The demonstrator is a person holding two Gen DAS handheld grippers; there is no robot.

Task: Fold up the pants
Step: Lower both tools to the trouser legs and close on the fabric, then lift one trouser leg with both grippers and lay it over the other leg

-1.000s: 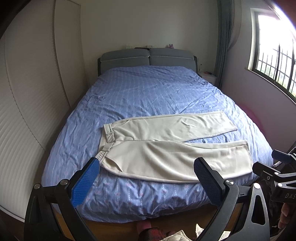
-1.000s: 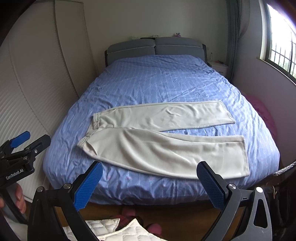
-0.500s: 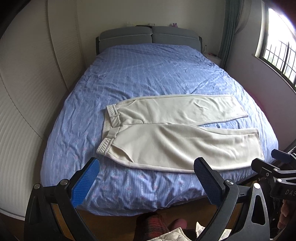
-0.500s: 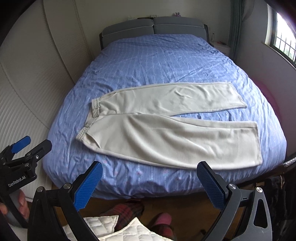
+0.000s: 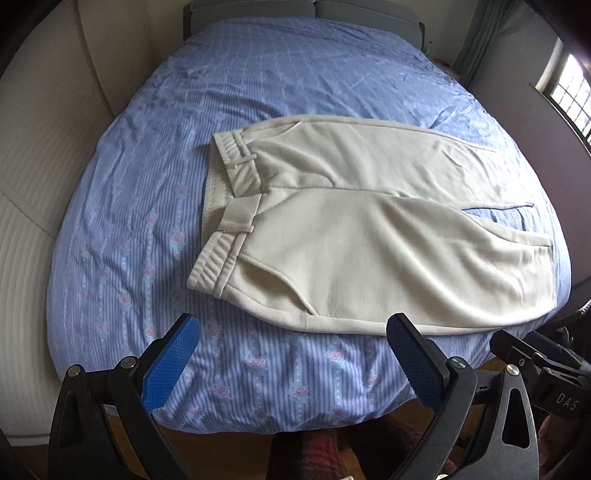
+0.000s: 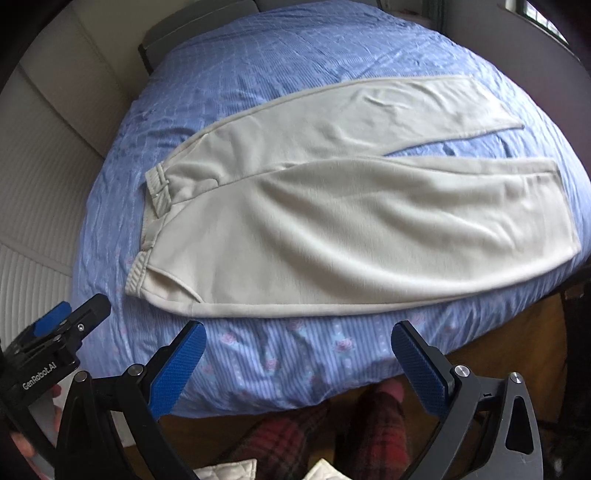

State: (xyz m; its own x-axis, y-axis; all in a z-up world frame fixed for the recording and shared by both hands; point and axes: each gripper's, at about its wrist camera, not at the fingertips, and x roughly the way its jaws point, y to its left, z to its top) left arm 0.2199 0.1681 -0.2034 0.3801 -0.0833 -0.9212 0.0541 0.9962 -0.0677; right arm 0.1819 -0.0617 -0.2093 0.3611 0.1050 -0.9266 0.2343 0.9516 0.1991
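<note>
Cream pants [image 5: 369,236] lie spread flat on the bed [image 5: 155,206], close to its foot edge. The waistband [image 5: 225,206] points toward the bed's left side, and the two legs run out toward the right side. The near leg [image 6: 369,236] lies along the foot edge, its long seam just short of where the blue striped bedspread drops over. The far leg [image 6: 351,122] angles away toward the headboard [image 5: 303,7], so a thin wedge of blue shows between the hems.

Both tongs are held low in front of the foot edge, and neither touches the cloth. The left gripper [image 5: 291,358] is spread wide, blue pads far apart, nothing between them; it sits below the waistband end. The right gripper [image 6: 299,360] is just as wide, also holding nothing, below the middle of the near leg. From the right wrist view the left tool shows at the lower left, off the bed's near left corner, in the person's hand.

Below the mattress, red plaid trousers [image 6: 295,439] and a bit of wooden floor [image 6: 517,350] show. A ribbed pale wardrobe [image 5: 33,177] stands along the bed's left side, and a window [image 5: 569,92] lights the right wall.
</note>
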